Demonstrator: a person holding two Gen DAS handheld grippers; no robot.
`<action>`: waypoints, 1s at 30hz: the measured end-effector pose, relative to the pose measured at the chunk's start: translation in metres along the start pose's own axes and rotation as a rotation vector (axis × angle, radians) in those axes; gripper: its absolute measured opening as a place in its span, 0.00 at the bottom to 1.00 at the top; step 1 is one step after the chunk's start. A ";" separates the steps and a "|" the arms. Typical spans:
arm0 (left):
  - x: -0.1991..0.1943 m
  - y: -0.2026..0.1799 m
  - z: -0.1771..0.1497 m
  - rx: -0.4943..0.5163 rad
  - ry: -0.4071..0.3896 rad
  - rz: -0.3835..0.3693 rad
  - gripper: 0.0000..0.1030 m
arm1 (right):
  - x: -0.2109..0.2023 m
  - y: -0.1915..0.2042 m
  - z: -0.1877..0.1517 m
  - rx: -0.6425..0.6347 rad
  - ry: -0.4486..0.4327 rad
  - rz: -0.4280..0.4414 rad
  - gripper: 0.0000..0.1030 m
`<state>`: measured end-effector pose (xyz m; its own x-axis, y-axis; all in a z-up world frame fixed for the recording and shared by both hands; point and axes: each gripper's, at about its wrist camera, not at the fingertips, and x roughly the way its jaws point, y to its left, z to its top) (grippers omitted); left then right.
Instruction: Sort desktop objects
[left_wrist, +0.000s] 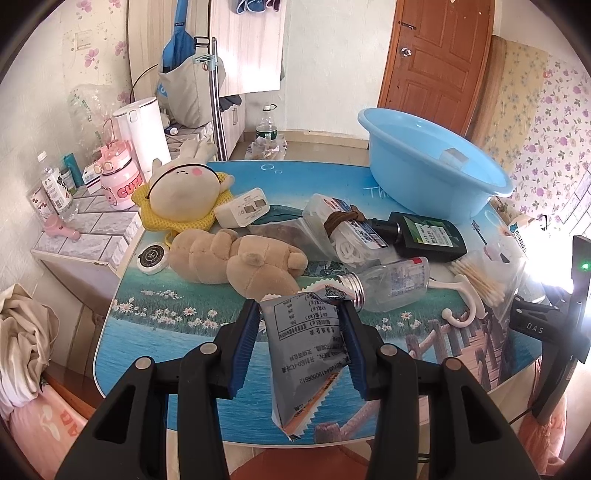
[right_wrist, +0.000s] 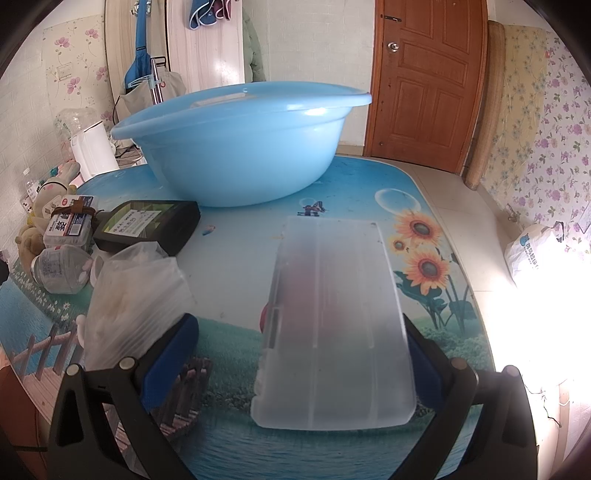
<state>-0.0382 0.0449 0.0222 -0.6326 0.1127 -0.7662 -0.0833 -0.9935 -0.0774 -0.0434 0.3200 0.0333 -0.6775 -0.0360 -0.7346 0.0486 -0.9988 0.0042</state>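
a brown panelled door (right_wrist: 424, 85) stands shut behind the table, floral wallpaper (right_wrist: 546, 122) to its right, a white kettle (left_wrist: 142, 136) on the tiled side counter (left_wrist: 92, 229).

Bright daylight, right-side glare (fisheye-warped edges).

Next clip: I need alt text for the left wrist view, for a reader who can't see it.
The left tongs pinch a grey snack packet above a picture-printed table. Beyond it lie two plush toys, a clear bottle on its side, a black bottle and cotton swabs, with a blue basin at the far right.
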 end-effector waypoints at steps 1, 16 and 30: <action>0.000 0.000 0.000 -0.001 0.001 -0.001 0.42 | 0.000 0.000 0.000 0.000 0.000 0.000 1.00; 0.002 0.001 -0.002 -0.004 0.004 0.001 0.42 | 0.000 0.000 0.000 0.000 -0.001 0.000 1.00; 0.002 0.004 0.001 -0.009 0.003 -0.001 0.42 | 0.000 -0.001 0.000 -0.001 -0.001 0.001 1.00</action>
<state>-0.0401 0.0413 0.0212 -0.6304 0.1139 -0.7678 -0.0773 -0.9935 -0.0839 -0.0434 0.3206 0.0329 -0.6781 -0.0367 -0.7341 0.0495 -0.9988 0.0042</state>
